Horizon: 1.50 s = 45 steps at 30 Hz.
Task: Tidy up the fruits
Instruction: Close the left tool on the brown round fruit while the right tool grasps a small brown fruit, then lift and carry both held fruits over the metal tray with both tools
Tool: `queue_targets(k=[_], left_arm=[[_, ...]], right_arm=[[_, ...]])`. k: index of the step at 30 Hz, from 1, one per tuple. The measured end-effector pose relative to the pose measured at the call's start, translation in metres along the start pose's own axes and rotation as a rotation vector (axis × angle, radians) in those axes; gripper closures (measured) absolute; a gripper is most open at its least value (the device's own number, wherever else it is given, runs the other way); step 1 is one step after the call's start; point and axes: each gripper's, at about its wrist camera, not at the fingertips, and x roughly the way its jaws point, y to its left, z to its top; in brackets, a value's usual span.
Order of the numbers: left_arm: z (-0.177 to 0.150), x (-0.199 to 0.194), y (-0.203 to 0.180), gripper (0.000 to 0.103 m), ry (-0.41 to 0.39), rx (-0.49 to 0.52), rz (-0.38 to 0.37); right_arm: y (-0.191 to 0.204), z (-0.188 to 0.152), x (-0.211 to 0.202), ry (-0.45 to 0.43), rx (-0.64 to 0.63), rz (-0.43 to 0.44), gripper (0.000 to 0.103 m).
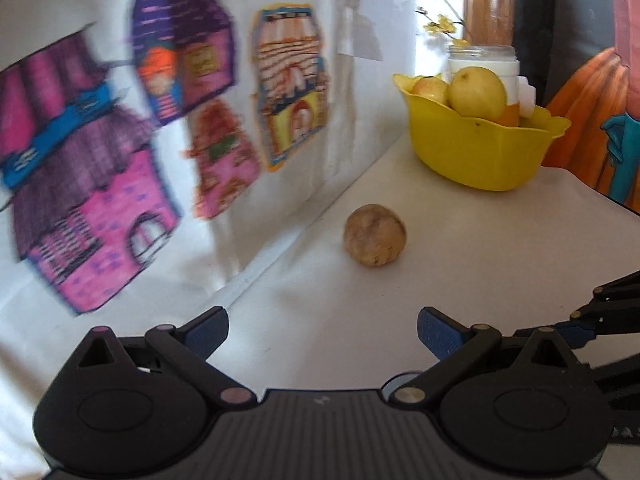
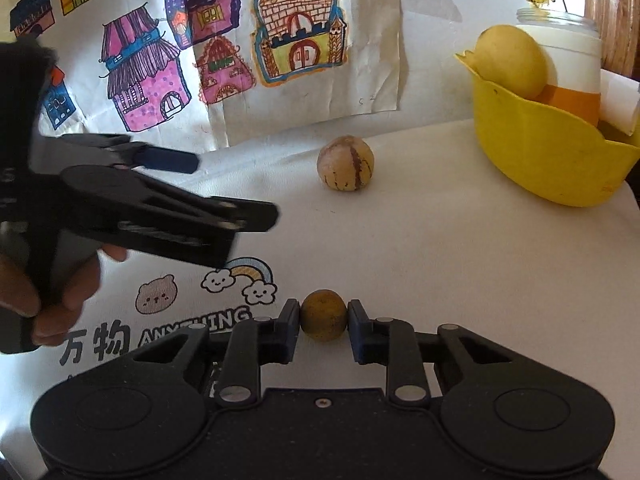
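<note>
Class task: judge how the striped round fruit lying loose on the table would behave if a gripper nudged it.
The striped round fruit looks nearly spherical, so it would probably roll. It rests free on the smooth white table, so little would stop it. Its rind looks firm, likely not floppy.

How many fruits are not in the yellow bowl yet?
2. A striped round fruit sits on the table near the wall, and a small brownish fruit is pinched in the right hand-held gripper. Others could be hidden outside the views.
</note>
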Motion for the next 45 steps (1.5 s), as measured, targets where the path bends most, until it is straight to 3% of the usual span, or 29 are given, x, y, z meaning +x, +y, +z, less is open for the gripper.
queue_targets(k=[7,11,15,17,21,29,45], left_arm=[[0.021,0.035,-0.015,0.001,-0.018,-0.020,-0.088],[0.031,0.057,-0.027,0.001,-0.037,0.004,-0.067],[0.039,0.080,-0.032,0.020,-0.023,-0.013,-0.040],[0.042,0.085,-0.035,0.022,-0.033,-0.009,-0.018],[0.046,0.090,-0.043,0.053,-0.038,0.017,-0.001],[0.035,0.074,-0.036,0.055,-0.030,0.013,-0.012],[0.039,-0.016,-0.027,0.055,-0.097,0.020,0.004]], right_arm=[[-0.009,-0.003,-0.009,0.001,0.035,-0.020,0.075],[-0.011,-0.004,-0.008,0.002,0.047,-0.019,0.075],[-0.010,-0.004,-0.006,0.005,0.051,-0.013,0.075],[-0.010,-0.004,-0.005,0.006,0.053,-0.010,0.075],[-0.010,-0.004,-0.004,0.006,0.057,-0.007,0.075],[-0.008,-0.002,-0.016,-0.015,0.058,-0.005,0.075],[0.018,0.010,-0.085,-0.123,0.037,-0.049,0.075]])
